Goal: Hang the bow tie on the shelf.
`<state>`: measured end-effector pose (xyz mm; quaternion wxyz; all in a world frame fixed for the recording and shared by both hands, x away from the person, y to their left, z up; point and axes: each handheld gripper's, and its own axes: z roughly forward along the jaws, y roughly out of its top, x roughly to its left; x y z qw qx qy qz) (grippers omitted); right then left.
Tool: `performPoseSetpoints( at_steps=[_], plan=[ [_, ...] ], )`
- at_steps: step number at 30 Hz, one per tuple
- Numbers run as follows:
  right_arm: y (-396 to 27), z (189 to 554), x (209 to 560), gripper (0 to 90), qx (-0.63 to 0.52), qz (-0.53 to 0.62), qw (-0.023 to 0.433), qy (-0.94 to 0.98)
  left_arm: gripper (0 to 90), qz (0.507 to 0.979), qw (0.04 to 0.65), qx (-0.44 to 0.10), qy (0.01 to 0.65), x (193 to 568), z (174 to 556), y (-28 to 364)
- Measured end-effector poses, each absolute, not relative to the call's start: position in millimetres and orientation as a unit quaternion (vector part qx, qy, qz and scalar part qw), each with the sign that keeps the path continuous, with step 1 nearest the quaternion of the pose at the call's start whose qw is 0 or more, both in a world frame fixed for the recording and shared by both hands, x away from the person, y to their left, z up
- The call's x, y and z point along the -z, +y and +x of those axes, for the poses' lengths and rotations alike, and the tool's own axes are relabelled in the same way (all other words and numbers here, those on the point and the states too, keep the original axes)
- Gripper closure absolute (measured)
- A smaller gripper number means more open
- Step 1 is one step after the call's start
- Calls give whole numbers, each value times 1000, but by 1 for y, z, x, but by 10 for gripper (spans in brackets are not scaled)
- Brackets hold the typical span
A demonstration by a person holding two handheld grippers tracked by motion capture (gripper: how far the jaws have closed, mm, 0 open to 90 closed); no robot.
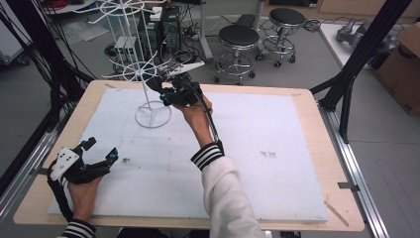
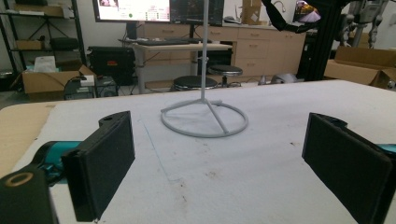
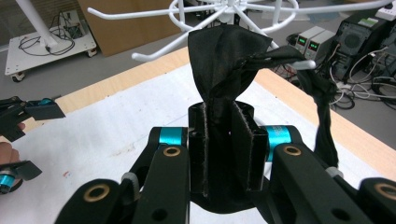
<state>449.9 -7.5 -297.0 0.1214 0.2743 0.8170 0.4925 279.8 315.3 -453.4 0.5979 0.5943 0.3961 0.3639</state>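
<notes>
Your right gripper is clamped on the black fabric strap, raised by the spoke ring of the white wire rack standing near the table's far left corner. One loop looks caught on a spoke tip, so the hanging seems about halfway; seating and letting go remain. Your left gripper rests by the near left corner, jaws wide apart and empty.
</notes>
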Motion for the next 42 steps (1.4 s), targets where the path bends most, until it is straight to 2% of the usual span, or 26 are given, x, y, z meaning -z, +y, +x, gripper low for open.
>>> performPoseSetpoints(
  at_steps=[3,7,16,26,30,33,36,42],
  plan=[
    [-10,448,304,768,-498,270,136,813,96,596,597,-364,396,453,280,315],
    [-14,452,316,768,-483,290,110,819,97,595,597,-364,396,453,280,315],
    [-14,456,321,757,-484,287,103,820,97,594,597,-365,397,453,280,315],
    [-20,461,327,667,-489,280,75,823,97,594,598,-365,396,453,280,314],
    [-20,460,329,541,-483,282,66,827,97,595,598,-365,395,453,280,314],
    [-22,460,330,333,-477,299,53,825,97,595,597,-365,394,453,279,314],
    [-27,459,329,206,-470,306,38,827,97,594,598,-363,396,453,280,315],
    [-53,453,322,120,-482,317,22,816,97,595,597,-363,397,453,280,315]
  ],
)
